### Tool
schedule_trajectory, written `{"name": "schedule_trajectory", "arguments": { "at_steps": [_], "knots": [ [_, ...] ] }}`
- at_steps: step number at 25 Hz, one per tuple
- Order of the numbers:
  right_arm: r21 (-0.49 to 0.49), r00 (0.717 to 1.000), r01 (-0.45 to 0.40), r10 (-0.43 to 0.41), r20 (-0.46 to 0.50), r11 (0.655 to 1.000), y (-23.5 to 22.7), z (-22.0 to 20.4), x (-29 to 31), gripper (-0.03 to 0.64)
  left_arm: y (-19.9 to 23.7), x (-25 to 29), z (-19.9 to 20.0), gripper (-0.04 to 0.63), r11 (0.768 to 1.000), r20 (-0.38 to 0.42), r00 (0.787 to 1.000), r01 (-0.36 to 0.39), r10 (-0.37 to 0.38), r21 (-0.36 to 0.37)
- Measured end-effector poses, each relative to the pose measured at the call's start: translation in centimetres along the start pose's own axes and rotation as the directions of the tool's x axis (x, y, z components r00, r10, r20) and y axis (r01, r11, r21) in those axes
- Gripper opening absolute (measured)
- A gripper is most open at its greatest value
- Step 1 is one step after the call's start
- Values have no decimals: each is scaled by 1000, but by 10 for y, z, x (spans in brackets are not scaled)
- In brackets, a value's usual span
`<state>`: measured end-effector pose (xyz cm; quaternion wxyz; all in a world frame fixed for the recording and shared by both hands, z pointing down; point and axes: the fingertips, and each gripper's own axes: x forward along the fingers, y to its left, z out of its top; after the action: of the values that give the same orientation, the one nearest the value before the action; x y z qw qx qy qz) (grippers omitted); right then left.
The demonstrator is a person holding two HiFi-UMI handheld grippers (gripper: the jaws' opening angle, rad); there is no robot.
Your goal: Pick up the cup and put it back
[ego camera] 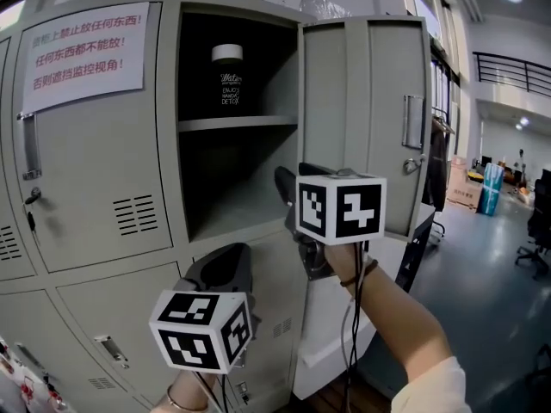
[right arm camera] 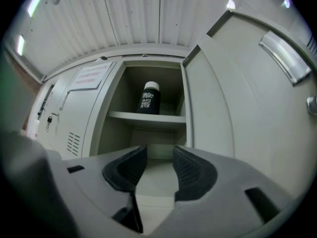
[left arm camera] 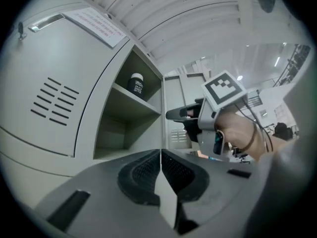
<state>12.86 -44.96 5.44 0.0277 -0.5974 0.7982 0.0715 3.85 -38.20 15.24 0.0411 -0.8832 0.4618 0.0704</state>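
We see the black cup [ego camera: 227, 80], white-lidded, standing upright on the upper shelf [ego camera: 237, 123] of the open locker [ego camera: 164, 144], toward the back. The locker door [ego camera: 366, 119] is swung out to the right. Below shelf height and outside the locker, the right gripper [right arm camera: 159, 157] points into the opening, jaws apart with nothing between them. Lower and to its left, the left gripper [left arm camera: 160, 155] has its jaws pressed together, empty. A paper notice [ego camera: 82, 46] is on the neighbouring door.
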Motion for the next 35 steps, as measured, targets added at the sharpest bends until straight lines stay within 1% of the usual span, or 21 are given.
{"name": "schedule_trajectory", "arguments": {
  "at_steps": [3,6,7,9,12,15,20,23,28,32,35],
  "knots": [
    [-2,1000,-1,1,-8,1000,11,-30,-9,134,-2,-7,-14,9,1000,-1,1000,7,-7,-6],
    [58,999,1,2,-43,998,15,-63,-14,79,-2,-12,-28,9,1000,-16,1000,13,-14,-24],
    [74,999,13,-9,-53,997,14,-74,-18,54,-1,-14,-33,9,999,-19,1000,14,-15,-34],
    [96,997,51,-44,-68,994,10,-96,-29,34,1,-19,-44,9,999,-22,1000,9,-10,-45],
    [132,992,93,-81,-95,987,5,-130,-50,-3,4,-25,-59,9,1000,-23,1000,-11,10,-30],
    [127,987,124,-109,-119,984,7,-157,-67,-6,3,-28,-73,9,1000,-35,999,-10,9,-29],
    [42,979,177,-172,-112,983,21,-191,-92,-8,5,-33,-97,9,999,-50,999,-23,22,-31],
    [18,970,206,-202,-133,978,28,-218,-109,-8,7,-39,-117,9,999,-63,997,-38,36,-32],
    [37,955,241,-230,-186,970,25,-256,-131,-8,6,-43,-150,9,999,-101,994,-41,39,-21],
    [47,948,262,-248,-198,964,20,-264,-140,-8,6,-41,-159,9,998,-111,993,-43,39,-36],
    [65,950,263,-246,-192,963,18,-265,-143,-8,7,-40,-163,9,997,-116,992,-52,46,-50]
  ]
}}
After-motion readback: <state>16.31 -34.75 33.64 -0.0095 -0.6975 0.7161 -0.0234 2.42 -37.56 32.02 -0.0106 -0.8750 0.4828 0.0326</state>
